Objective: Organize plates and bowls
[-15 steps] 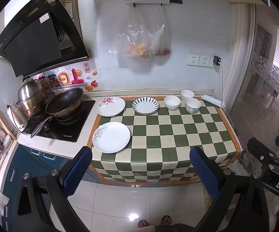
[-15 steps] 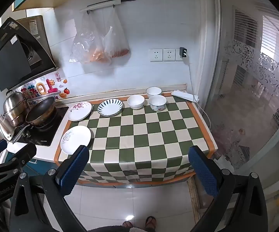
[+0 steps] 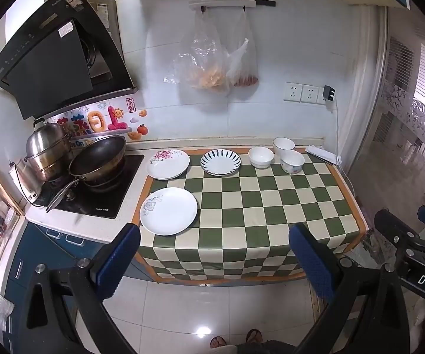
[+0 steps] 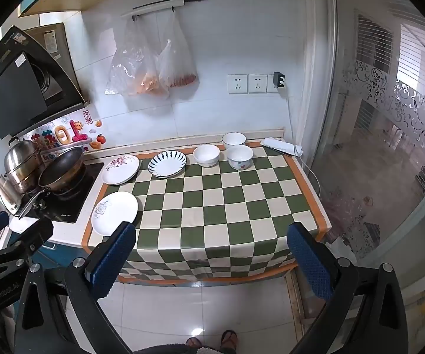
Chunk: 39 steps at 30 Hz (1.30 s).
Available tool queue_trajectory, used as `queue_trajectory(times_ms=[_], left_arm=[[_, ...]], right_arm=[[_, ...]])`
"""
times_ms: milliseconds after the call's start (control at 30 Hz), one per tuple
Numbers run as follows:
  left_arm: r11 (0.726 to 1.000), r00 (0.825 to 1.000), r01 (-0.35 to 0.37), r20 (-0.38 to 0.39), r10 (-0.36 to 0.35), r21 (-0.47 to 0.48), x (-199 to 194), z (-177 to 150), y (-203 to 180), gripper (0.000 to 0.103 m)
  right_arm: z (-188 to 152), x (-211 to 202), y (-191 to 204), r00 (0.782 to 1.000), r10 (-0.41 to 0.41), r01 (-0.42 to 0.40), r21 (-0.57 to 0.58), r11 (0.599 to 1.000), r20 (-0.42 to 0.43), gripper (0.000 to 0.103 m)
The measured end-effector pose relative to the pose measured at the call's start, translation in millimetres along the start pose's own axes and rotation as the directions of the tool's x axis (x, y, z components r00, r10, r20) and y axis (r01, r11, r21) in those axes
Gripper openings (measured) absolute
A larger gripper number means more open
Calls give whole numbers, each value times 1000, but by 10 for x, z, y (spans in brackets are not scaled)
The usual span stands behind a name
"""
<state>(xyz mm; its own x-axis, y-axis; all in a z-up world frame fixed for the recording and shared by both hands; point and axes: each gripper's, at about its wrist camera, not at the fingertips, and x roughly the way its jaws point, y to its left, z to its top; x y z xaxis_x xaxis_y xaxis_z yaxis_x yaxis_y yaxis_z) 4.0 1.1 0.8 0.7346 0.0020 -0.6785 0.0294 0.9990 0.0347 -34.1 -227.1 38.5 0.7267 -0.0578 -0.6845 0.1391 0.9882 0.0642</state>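
Currently pre-grasp: left gripper (image 3: pixel 213 253) and right gripper (image 4: pixel 212 255) are held back, jaws spread, empty. Three plates (image 3: pixel 168 210) and three bowls (image 3: pixel 260 157) sit separately on tabletop (image 3: pixel 271 206); stacking needed next.

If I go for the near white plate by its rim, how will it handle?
The near plate looks glazed, so probably slippery between the pads and breakable if dropped. It lies flat and shallow on the checked cloth, so getting a finger under the rim may be hard. It should stay rigid, not flex.
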Motion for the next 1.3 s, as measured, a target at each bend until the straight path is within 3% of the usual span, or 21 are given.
queue_trajectory(times_ms=[1300], left_arm=[[1000,1000,9,-5,-9,-13,-26,14,14,103]], right_arm=[[27,-12,26,1000,6,-6,5,1000,3,103]])
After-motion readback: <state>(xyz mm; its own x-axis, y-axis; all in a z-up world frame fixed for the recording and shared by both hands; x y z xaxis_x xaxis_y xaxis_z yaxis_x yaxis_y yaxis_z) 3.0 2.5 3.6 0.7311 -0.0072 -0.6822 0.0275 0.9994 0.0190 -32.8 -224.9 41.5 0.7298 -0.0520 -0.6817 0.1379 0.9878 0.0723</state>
